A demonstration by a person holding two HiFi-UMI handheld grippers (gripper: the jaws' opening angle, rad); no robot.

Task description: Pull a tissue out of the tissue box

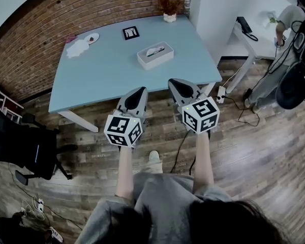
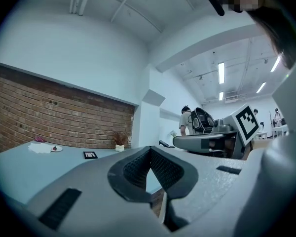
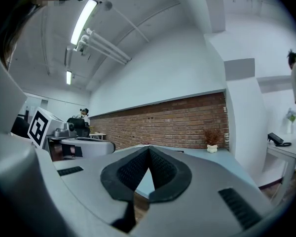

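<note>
A white tissue box (image 1: 151, 59) lies flat near the middle of the light blue table (image 1: 107, 80), with a tissue (image 1: 155, 51) showing in its top slot. My left gripper (image 1: 141, 89) and right gripper (image 1: 174, 81) hang side by side over the table's near edge, well short of the box. Both are shut with nothing between the jaws. In the left gripper view the left gripper (image 2: 150, 149) shows its pads meeting, and the right gripper (image 3: 149, 148) shows the same in its own view. The box is hidden in both gripper views.
On the table's far side lie a crumpled white tissue (image 1: 77, 49), a small plate (image 1: 91, 37), a black picture frame (image 1: 130, 32) and a potted plant (image 1: 169, 6). A brick wall runs behind. A person (image 1: 290, 44) stands by a white desk (image 1: 244, 34). A black chair (image 1: 25, 146) is left.
</note>
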